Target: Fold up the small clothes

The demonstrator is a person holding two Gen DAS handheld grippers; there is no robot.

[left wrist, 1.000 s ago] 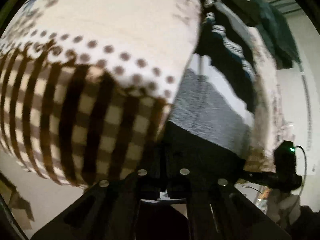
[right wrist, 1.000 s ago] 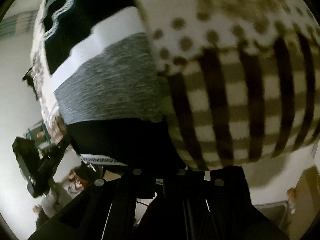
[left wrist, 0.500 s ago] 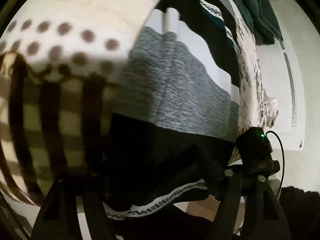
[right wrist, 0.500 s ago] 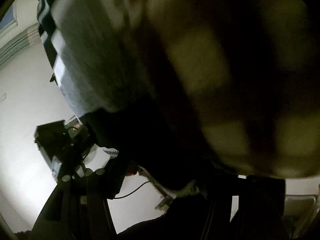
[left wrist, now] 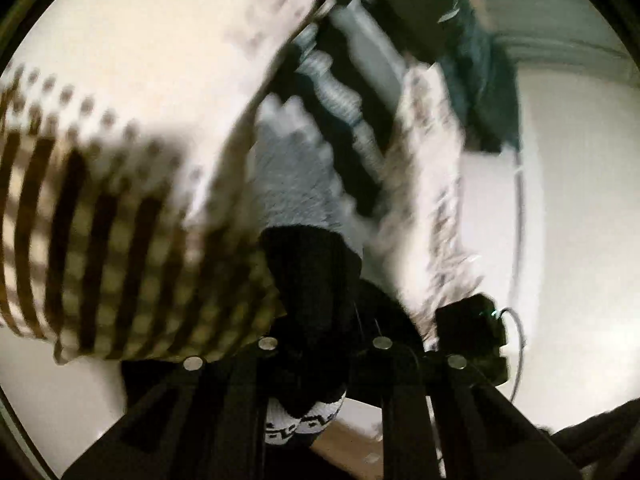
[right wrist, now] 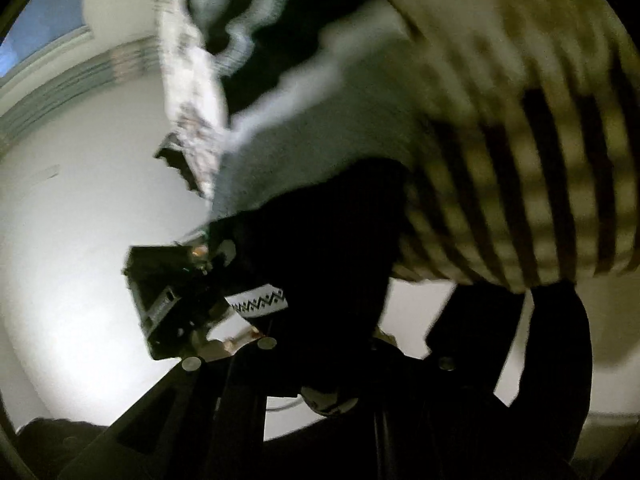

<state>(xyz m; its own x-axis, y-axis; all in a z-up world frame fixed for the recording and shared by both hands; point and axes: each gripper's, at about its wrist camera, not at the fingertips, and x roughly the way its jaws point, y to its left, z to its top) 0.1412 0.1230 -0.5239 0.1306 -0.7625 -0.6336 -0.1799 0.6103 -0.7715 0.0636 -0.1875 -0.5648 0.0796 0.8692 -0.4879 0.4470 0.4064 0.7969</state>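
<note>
Left hand-held gripper (left wrist: 324,364) closing on black garment (left wrist: 312,280), right hand-held gripper (right wrist: 320,360) likewise, blue window (right wrist: 44,28) right view only

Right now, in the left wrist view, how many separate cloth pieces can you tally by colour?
Cream cloth with brown checks and dots: 1
Black, grey and white striped garment: 1
White speckled cloth: 1
Dark green garment: 1
Total: 4

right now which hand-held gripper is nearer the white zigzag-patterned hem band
Left: left hand-held gripper, closing on the black knit fabric, has the band hanging at its fingers; right hand-held gripper, also closing on it, sits apart.
</note>
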